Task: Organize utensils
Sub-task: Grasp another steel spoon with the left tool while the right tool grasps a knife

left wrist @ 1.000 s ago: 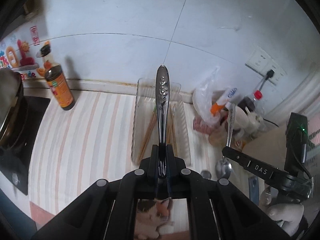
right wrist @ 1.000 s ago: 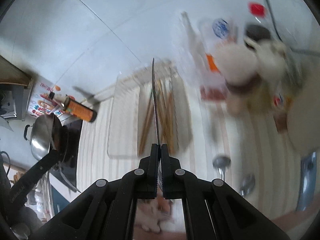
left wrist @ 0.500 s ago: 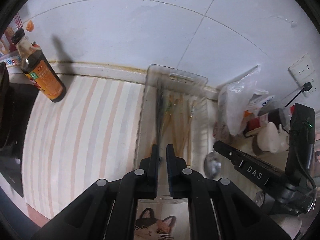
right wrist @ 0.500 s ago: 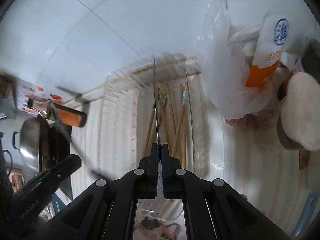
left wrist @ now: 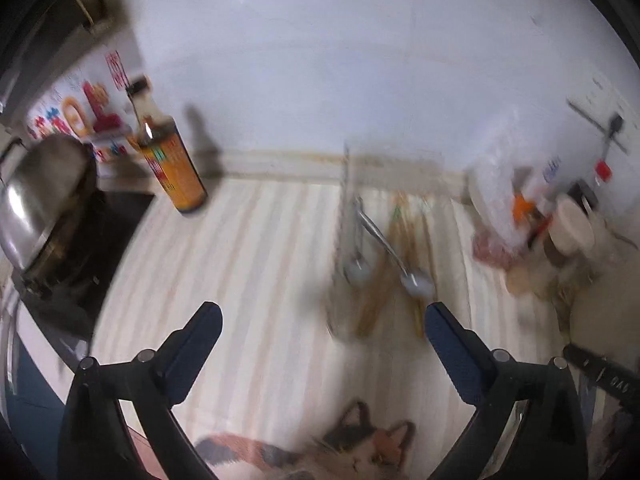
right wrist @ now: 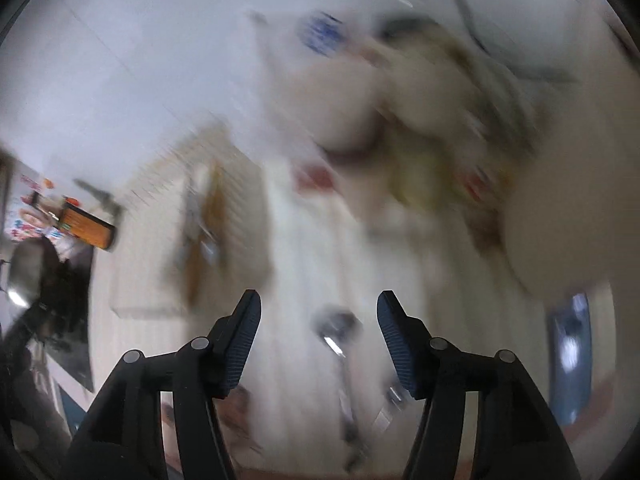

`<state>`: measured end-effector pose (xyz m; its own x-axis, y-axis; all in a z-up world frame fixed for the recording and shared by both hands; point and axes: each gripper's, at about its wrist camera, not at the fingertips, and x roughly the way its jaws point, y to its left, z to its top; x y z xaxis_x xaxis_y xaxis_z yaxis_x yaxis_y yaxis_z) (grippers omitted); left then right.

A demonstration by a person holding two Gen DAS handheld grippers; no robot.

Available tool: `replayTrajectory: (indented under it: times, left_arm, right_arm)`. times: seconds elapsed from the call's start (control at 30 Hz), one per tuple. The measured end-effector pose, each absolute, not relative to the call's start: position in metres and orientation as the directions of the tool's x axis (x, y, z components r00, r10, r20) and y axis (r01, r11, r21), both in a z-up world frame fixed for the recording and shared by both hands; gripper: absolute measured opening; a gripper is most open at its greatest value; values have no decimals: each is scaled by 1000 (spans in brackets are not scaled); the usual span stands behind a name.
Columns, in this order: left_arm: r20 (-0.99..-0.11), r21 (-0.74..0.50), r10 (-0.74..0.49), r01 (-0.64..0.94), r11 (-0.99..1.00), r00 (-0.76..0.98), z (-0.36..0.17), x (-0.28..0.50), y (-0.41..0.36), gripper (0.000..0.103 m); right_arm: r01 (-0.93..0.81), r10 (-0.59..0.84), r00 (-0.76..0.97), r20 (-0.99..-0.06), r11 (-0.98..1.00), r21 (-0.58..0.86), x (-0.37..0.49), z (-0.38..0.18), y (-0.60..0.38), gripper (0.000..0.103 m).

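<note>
Both views are motion-blurred. A clear plastic tray (left wrist: 344, 240) lies on the striped counter by the wall and holds wooden chopsticks (left wrist: 376, 296) and two metal spoons (left wrist: 356, 268) (left wrist: 416, 280). The tray also shows in the right wrist view (right wrist: 132, 304). My left gripper (left wrist: 320, 326) is open and empty, in front of the tray's near end. My right gripper (right wrist: 318, 314) is open and empty above a metal spoon (right wrist: 338, 336) lying on the counter to the right of the tray.
A sauce bottle (left wrist: 172, 168) stands at the back left by a steel pot (left wrist: 40, 208) on a black stove. Bags, bottles and jars (left wrist: 560, 224) crowd the back right. A cat-print mat (left wrist: 352, 452) lies at the front edge.
Both grippers were shut on utensils over the tray. Now both are open and empty, two spoons lie in the tray, and both have pulled back, the right one swinging right.
</note>
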<state>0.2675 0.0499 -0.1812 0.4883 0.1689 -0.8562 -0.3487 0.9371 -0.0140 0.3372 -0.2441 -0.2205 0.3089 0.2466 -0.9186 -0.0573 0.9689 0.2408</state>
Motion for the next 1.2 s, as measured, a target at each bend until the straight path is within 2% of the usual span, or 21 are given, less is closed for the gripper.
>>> replayTrajectory:
  times: [0.17,0.27,0.33,0.37,0.43,0.6,0.77,0.9,0.97,1.03,1.07,1.1,1.13,1.17,1.2]
  left_arm:
    - [-925,46,153,-296,954,349,-226,254,28,103]
    - [-947,97,177,-284,954,270,-252,247,14,103]
    - [-956,102,169,-271,957,238,-264,244,5,103]
    - [-959,103,166,-262,959,228,-269,244,1,103]
    - [-965,105,157,-238,966,212,-276,244,-11,103]
    - [-975,85,110,-134,987,194,-287,252,-57,103]
    - [-990,7,13,-39,999,141,-303,276,-112,103]
    - [-996,-27,-27,4,1000,84,-322,299,-147,101]
    - [-998,-19,-20,19,1000,62,-333,308,-159,95]
    - [-999,-16,-17,27,1000,43,-342,314,-167,71]
    - [-998,-15,-17,26,1000,61,-342,315,-169,68]
    - [-997,-14,-16,30,999,80,-340,316,-171,56]
    - [-996,-14,-18,43,999,92,-339,316,-174,40]
    - [-995,-15,-21,60,998,102,-337,315,-175,30]
    - [-994,-13,-21,77,997,103,-337,313,-176,13]
  right_arm:
    - [78,252,176,-952,960,269,308,-284,-273,62]
    - [109,243,131,-961,960,257,302,-311,-272,50]
    - [112,228,99,-969,965,239,300,-328,-269,35]
    - [103,202,125,-971,971,215,299,-326,-266,32]
    - [53,154,119,-981,986,161,298,-328,-258,7]
    - [51,95,130,-987,993,102,292,-323,-284,5]
    - [94,56,131,-990,993,69,282,-319,-335,6]
    - [147,123,144,-982,979,144,279,-318,-362,5]
    - [162,137,147,-980,974,160,278,-317,-367,5]
    - [169,137,148,-979,972,161,279,-316,-368,5]
    - [169,136,148,-980,973,161,278,-316,-370,5]
    - [166,135,147,-980,973,159,276,-316,-373,5]
    - [162,134,145,-980,974,157,277,-317,-371,5]
    - [158,133,143,-981,975,155,273,-317,-374,5]
    - [157,129,140,-982,976,151,277,-318,-370,5]
